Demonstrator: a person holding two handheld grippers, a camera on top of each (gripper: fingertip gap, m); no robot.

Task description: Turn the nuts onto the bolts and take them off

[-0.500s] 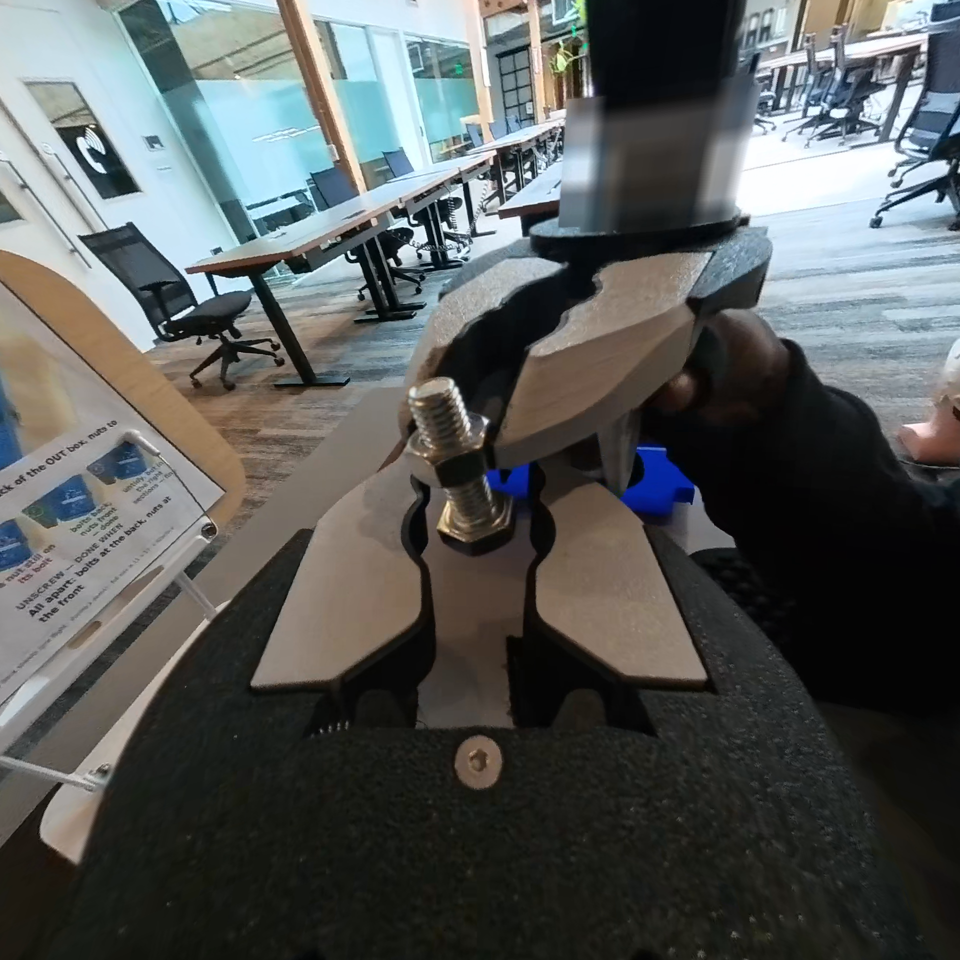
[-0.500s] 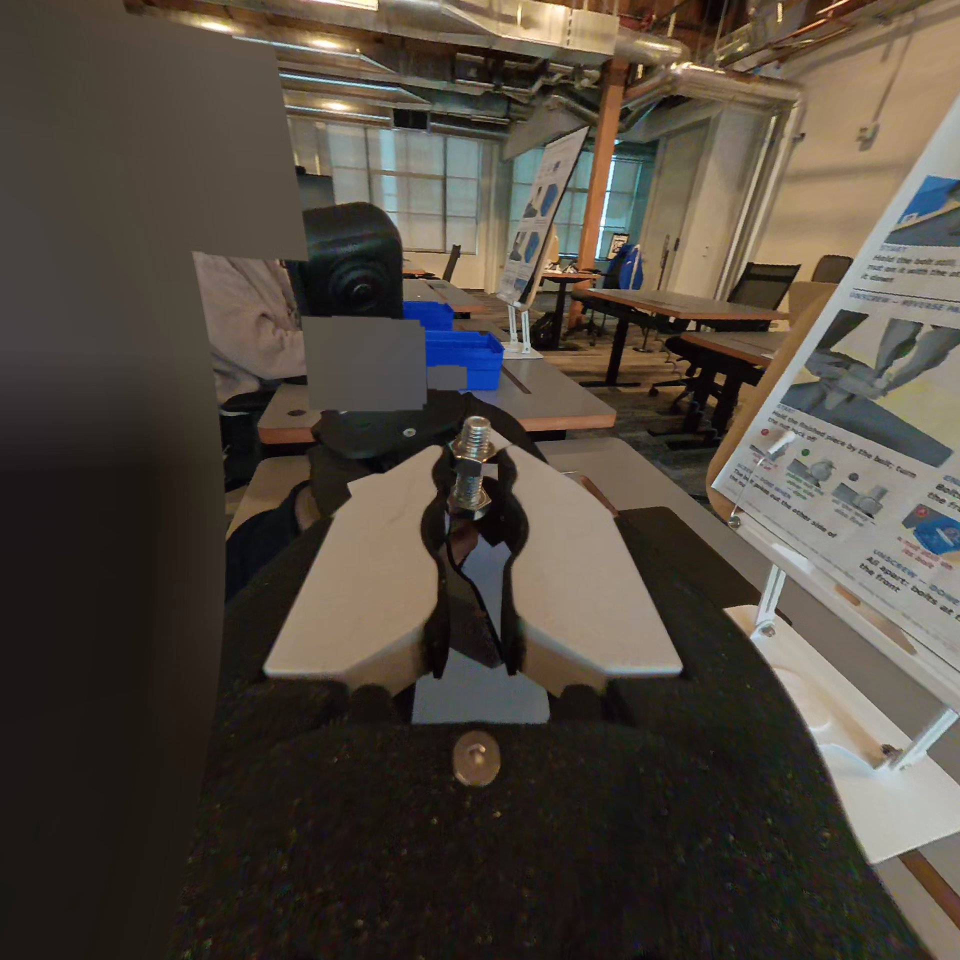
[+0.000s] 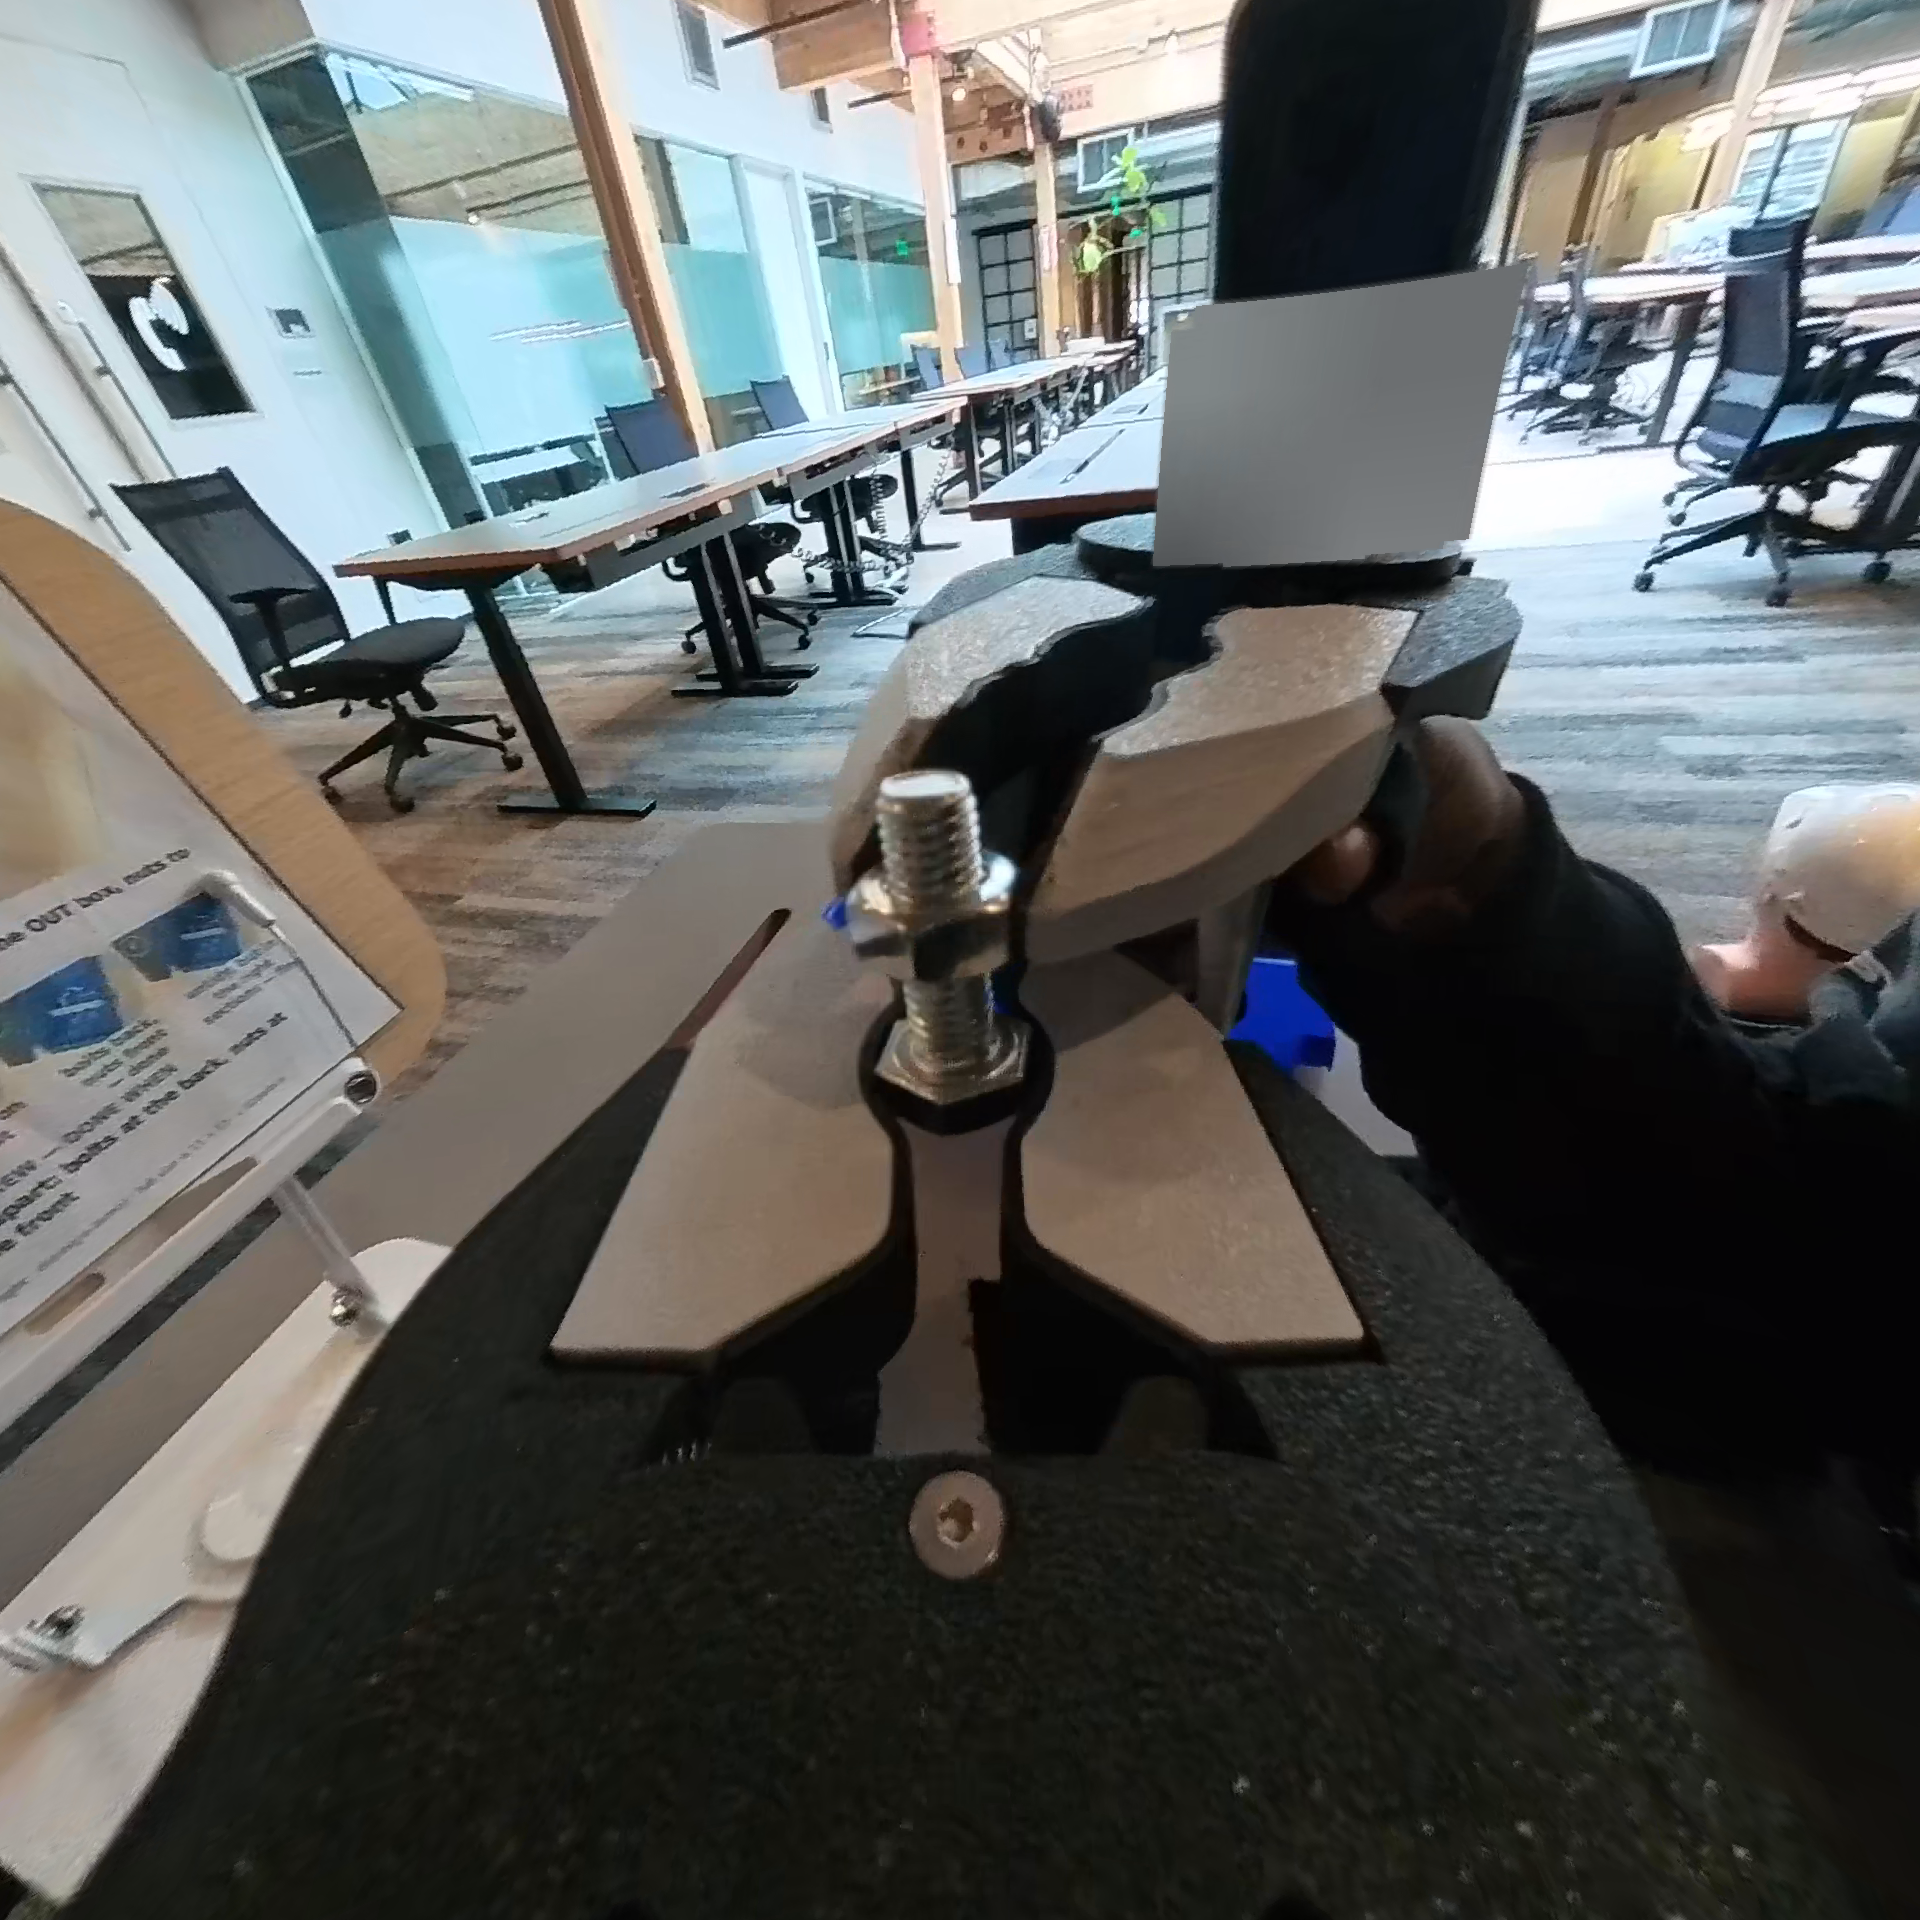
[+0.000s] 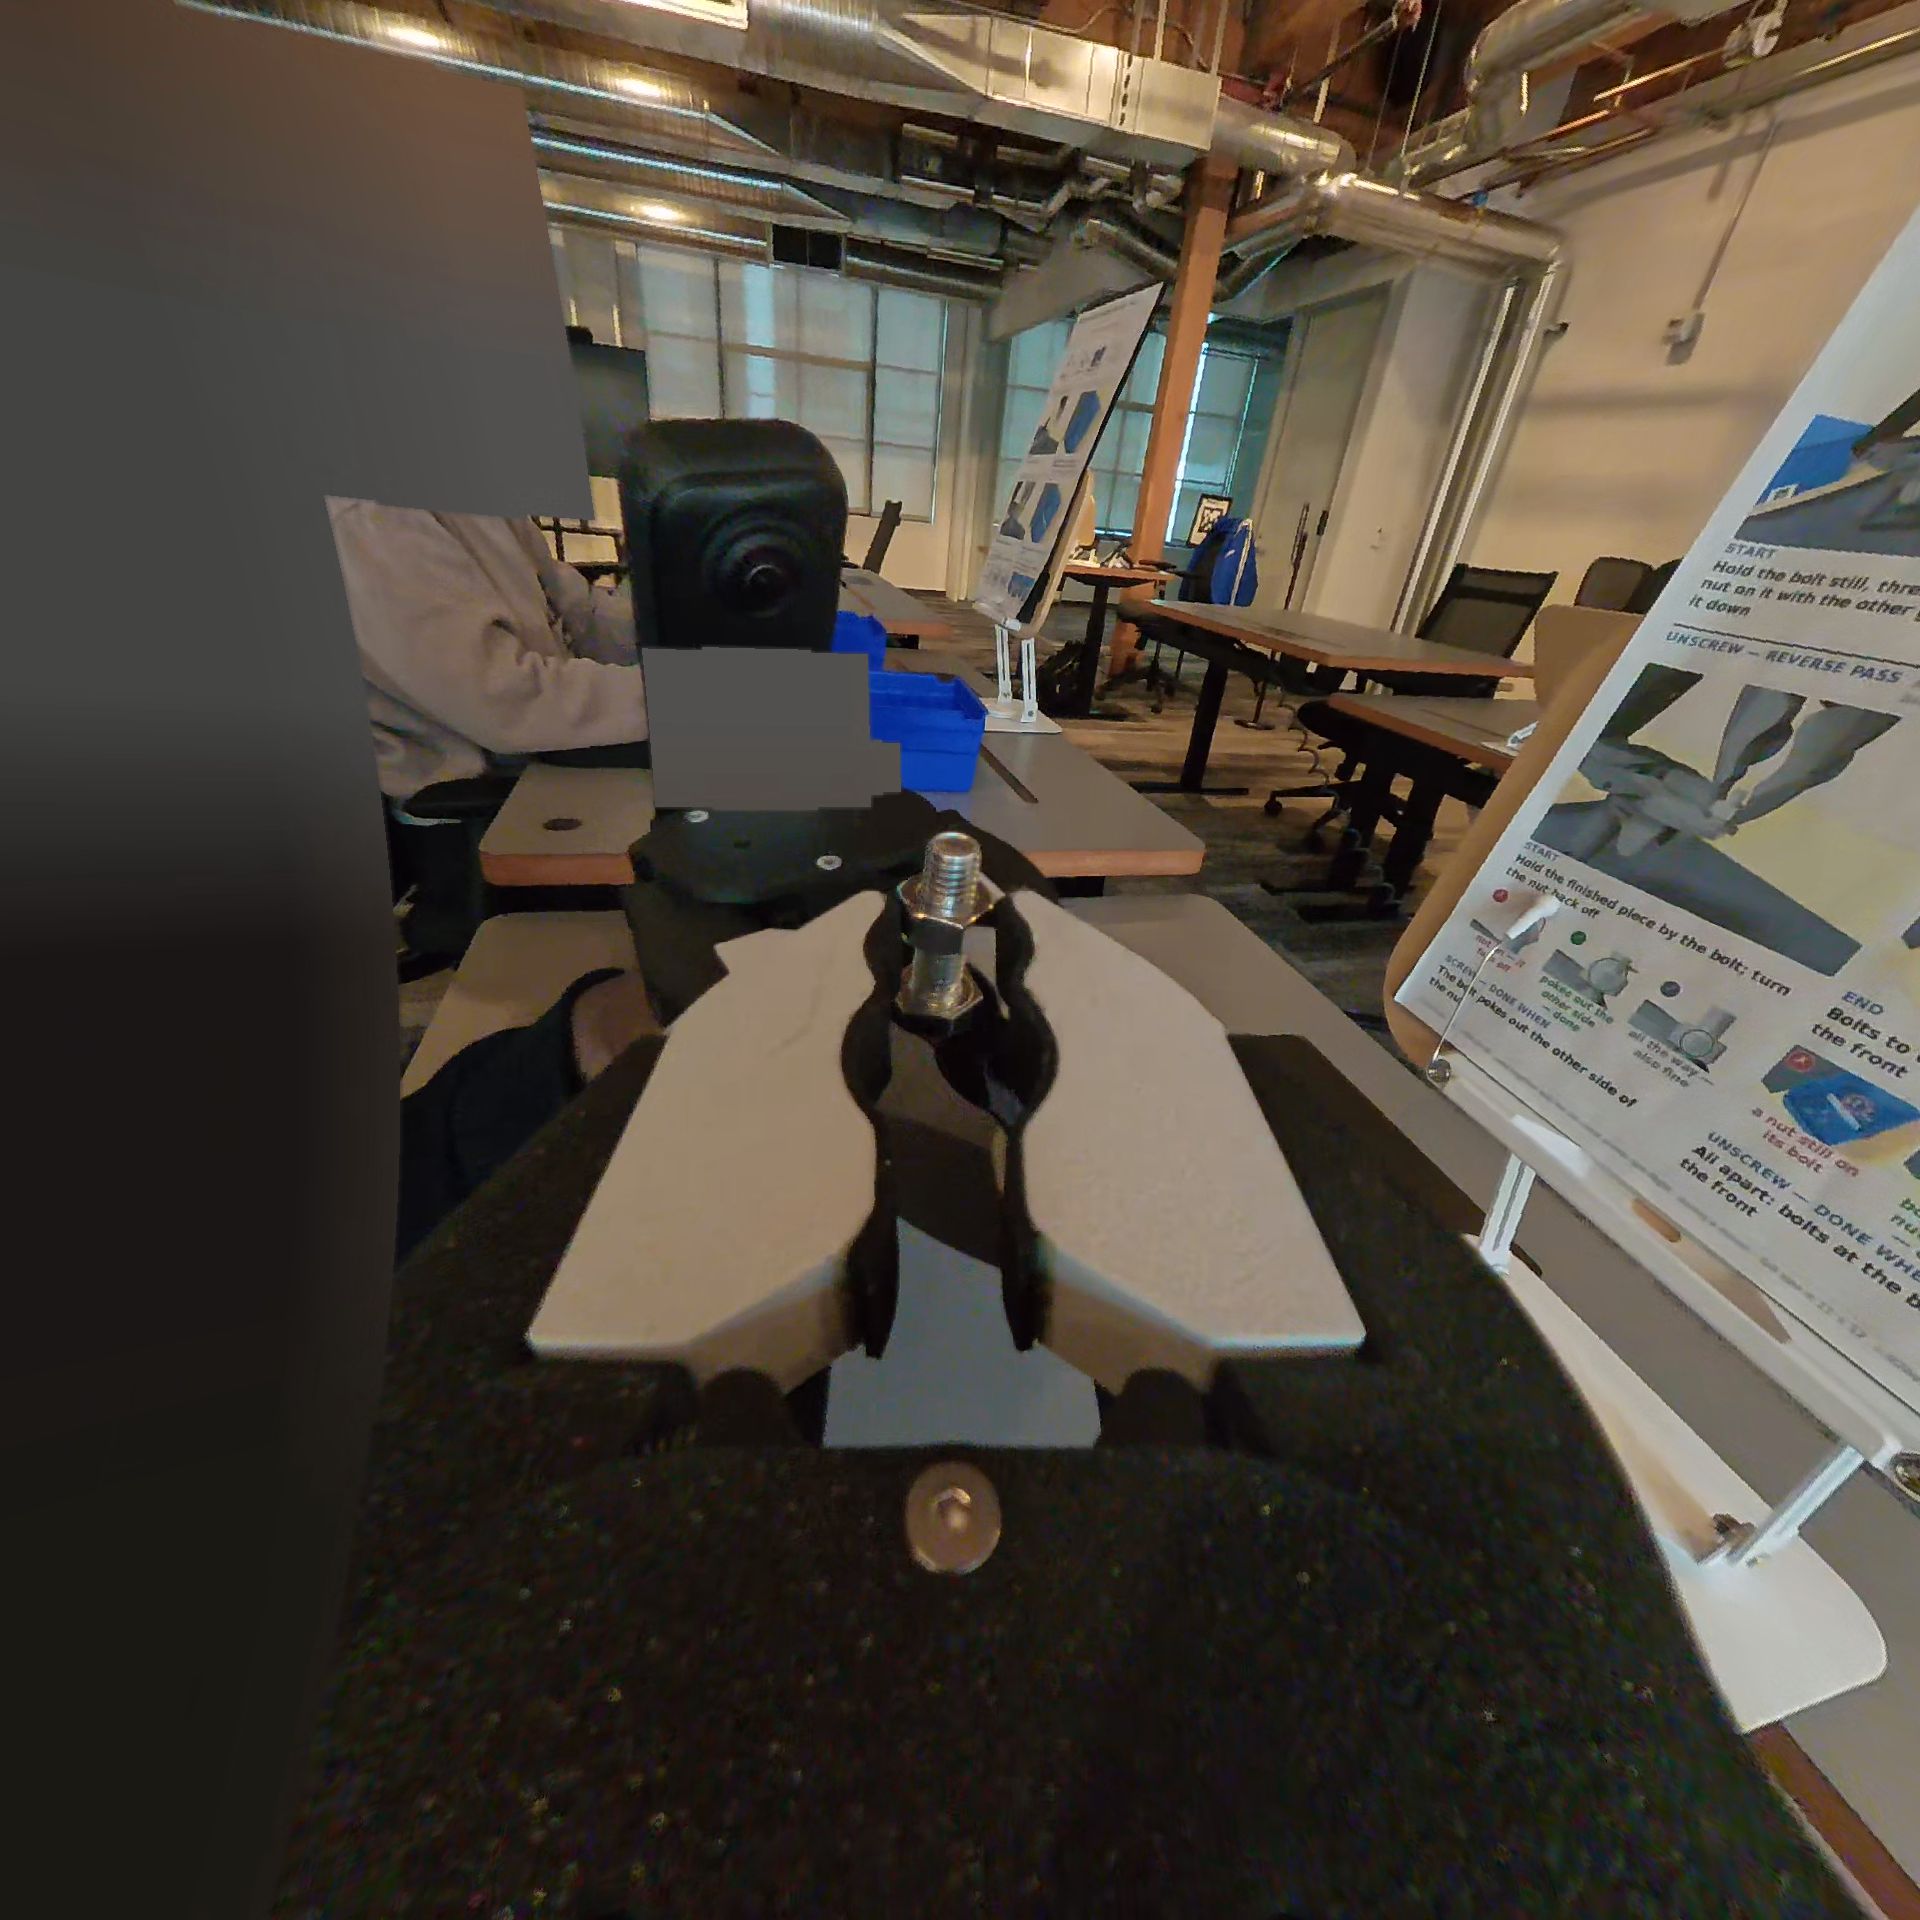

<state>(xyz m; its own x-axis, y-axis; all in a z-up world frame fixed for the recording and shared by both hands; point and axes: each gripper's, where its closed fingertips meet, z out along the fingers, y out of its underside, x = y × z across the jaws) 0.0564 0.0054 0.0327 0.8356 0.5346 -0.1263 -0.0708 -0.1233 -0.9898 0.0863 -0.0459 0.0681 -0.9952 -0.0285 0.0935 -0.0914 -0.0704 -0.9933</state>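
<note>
Left gripper [image 3: 951,1081] clenched on upright bolt [image 3: 940,997] head, right gripper [image 4: 948,925] grasping nut [image 3: 930,914] mid-thread, threaded tip exposed above

The instruction board [image 4: 1714,883] is cut off at the right edge.

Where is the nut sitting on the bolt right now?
In the left wrist view the nut sits midway up the upright bolt, pinched by the right gripper, above the left gripper.
</note>
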